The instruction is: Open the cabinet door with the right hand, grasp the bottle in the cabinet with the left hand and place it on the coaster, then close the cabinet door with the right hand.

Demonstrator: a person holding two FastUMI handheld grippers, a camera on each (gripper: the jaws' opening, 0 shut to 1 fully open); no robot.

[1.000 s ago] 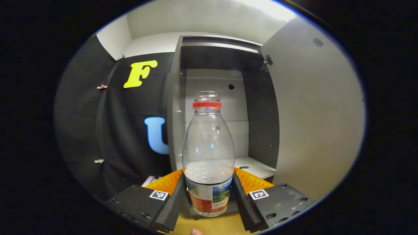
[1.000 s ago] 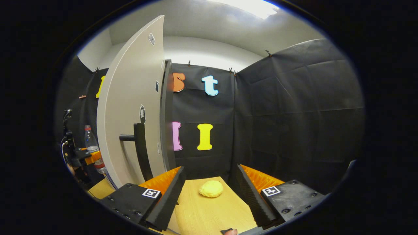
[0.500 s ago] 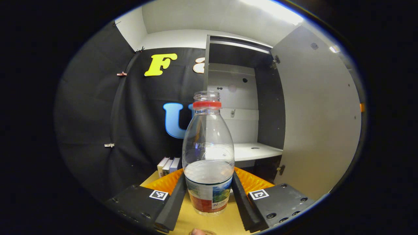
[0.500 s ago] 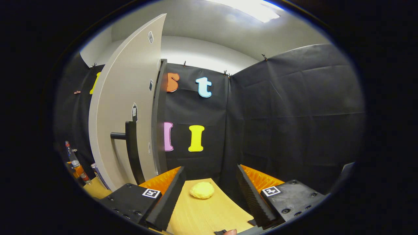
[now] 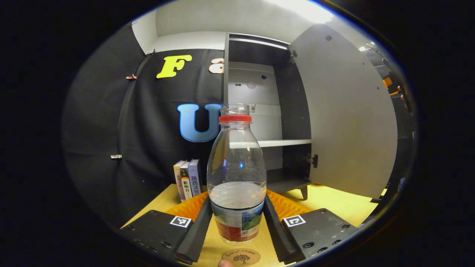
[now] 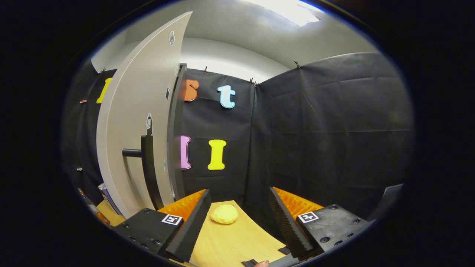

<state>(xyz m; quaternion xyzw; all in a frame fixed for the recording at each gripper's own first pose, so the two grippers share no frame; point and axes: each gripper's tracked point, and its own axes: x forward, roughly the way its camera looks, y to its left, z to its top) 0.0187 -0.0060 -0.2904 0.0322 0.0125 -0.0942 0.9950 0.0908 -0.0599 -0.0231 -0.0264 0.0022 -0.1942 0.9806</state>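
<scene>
My left gripper [image 5: 237,226] is clamped on the bottle [image 5: 236,174], both fingers pressing its labelled lower body; it stands upright, long axis vertical, clear of the open cabinet [image 5: 259,111]. The coaster [image 5: 241,256] lies on the bench [image 5: 334,204] just below and nearer to me than the bottle's base, so the move I judge next is back toward me and down. My right gripper [image 6: 239,222] is wide open, holding nothing, near the door handle [image 6: 143,159]

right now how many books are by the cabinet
3, standing upright side by side on the table left of the cabinet: books. More may be hidden behind the bottle.
</scene>
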